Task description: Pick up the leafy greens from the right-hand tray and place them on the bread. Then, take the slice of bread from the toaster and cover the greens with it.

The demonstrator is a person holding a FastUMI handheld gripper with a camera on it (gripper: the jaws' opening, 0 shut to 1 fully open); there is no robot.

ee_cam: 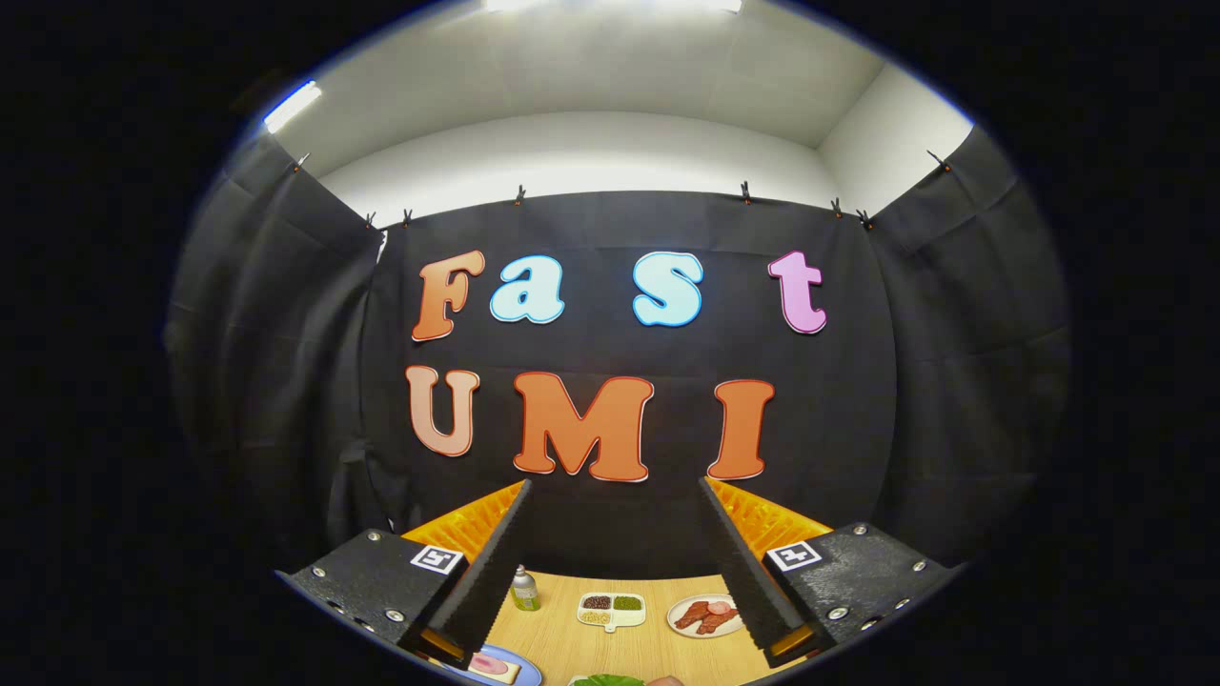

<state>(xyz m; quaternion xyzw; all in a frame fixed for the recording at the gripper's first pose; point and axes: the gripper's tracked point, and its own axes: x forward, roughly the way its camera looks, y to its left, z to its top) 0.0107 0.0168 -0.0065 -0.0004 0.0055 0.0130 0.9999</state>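
Two fingers of the tool (610, 486) rise from the bottom of the gripper view, spread wide apart and released, with nothing between them but the wall cloth far beyond. Each finger (491, 562) has a ridged, sawtooth inner face and a square black-and-white marker on its textured block.

Closest in, between the fingers and cut off at the very bottom, sits one clump of leafy greens (607, 680), ruffled and bright green; only its top edge shows, so I cannot tell what it rests on. Just beside it, to the right, is a small brownish rounded thing, too cropped to name.

Near the left finger is one blue plate (519, 667), round, partly hidden by that finger, carrying one slice of bread (496, 666) with a pink patch on top.

Farther out on the pale wood-grain surface (629, 643) I count three more things in a row: one small green bottle (523, 588) with a silvery cap, upright, just beside the left finger; one white divided dish (611, 610) with three compartments holding dark, green and pale grains; and one round white plate (705, 615) with reddish sausage pieces and a pink slice, its right edge covered by the right finger.
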